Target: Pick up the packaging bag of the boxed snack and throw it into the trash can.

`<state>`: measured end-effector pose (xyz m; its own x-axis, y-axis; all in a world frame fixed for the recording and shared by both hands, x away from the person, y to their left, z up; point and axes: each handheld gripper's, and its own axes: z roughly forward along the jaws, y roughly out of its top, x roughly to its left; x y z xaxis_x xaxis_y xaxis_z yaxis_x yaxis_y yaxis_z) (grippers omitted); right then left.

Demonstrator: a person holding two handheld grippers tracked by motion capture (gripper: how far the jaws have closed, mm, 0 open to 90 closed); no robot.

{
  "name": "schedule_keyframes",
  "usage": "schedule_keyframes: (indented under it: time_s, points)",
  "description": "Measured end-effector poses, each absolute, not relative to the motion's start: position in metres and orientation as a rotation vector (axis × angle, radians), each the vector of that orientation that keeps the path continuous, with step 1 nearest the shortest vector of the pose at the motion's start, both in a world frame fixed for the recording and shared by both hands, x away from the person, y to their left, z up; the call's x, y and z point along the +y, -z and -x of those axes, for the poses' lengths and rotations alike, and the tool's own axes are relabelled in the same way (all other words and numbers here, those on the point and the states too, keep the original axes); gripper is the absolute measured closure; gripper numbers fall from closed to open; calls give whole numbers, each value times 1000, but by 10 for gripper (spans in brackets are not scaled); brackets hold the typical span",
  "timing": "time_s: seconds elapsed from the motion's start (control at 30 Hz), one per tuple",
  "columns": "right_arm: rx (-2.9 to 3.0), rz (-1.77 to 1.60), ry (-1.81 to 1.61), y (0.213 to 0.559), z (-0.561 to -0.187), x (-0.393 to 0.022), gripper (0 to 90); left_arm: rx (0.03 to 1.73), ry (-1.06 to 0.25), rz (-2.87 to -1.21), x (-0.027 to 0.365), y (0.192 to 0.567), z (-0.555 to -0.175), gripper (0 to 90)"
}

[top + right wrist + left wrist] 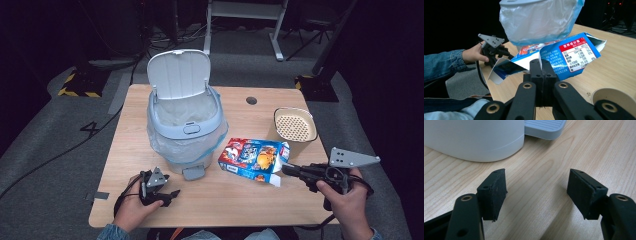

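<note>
A blue printed carton (252,155) lies right of a grey pedal bin (184,120), whose lid (179,74) stands open over a white bag liner. My right gripper (286,169) is shut on the carton's torn white end flap. In the right gripper view the jaws (541,65) pinch that flap, and the carton (571,56) hangs tilted in front of the bag (539,20). My left gripper (174,194) rests low on the table (235,200) in front of the bin. It stands open (537,191) with bare wood between its pads.
A cream cup with a perforated top (295,127) stands behind the carton at the right, near my right gripper. The bin's foot pedal (193,173) juts toward the left gripper and shows as the pedal (545,128) just ahead of its jaws. A cable hole (251,100) is at the back.
</note>
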<state>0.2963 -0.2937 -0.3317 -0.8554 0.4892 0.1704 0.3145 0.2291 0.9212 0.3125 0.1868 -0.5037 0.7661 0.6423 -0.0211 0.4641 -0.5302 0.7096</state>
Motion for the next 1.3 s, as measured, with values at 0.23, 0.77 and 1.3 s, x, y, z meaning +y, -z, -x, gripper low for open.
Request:
schedule_keyframes:
  time_s: [0.23, 0.77, 1.3]
  points:
    - [2309, -779, -1702, 313, -297, -295, 900, 820, -312, -2228, 187, 504, -313, 320]
    - [2227, -813, -1707, 268, -294, -292, 900, 825, -313, -2231, 183, 504, -315, 288]
    - [2200, -736, -1750, 230, -305, -278, 900, 825, -312, -2231, 183, 504, -315, 285]
